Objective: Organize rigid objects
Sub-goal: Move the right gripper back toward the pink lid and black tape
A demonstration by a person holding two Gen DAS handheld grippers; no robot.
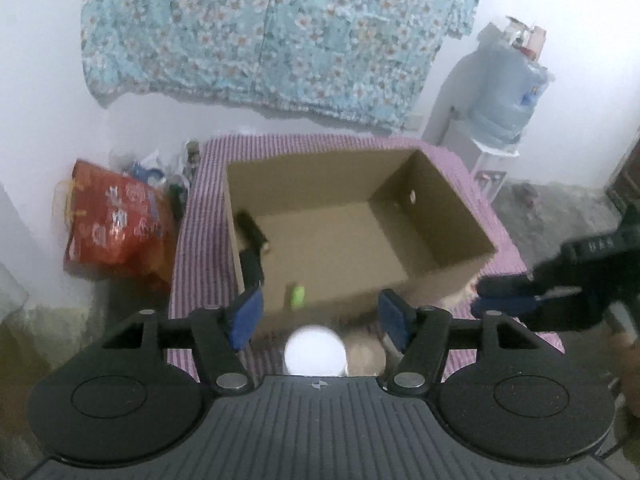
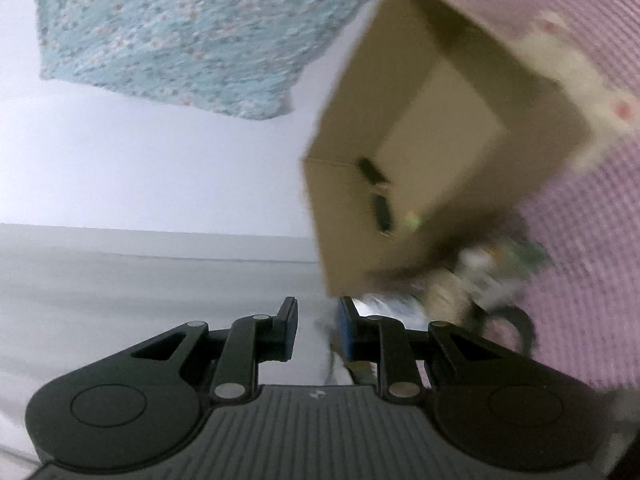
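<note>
White walls and a hanging blue floral cloth [image 1: 276,36] back a counter draped in purple-striped fabric [image 1: 200,240], where an open brown cardboard box [image 1: 340,240] holds two black oblong objects [image 1: 252,228] and a small bright-green piece [image 1: 298,296]. Writing on the red bag [image 1: 116,228] beside it is too blurred to read. Left tongs [image 1: 320,316] stand half open and empty above a white ball [image 1: 315,350]; right tongs [image 2: 318,330] are nearly closed, and blur hides whether they grip anything.

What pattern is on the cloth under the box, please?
The cloth has fine purple-and-white stripes, clearest in the left wrist view around the box.
</note>
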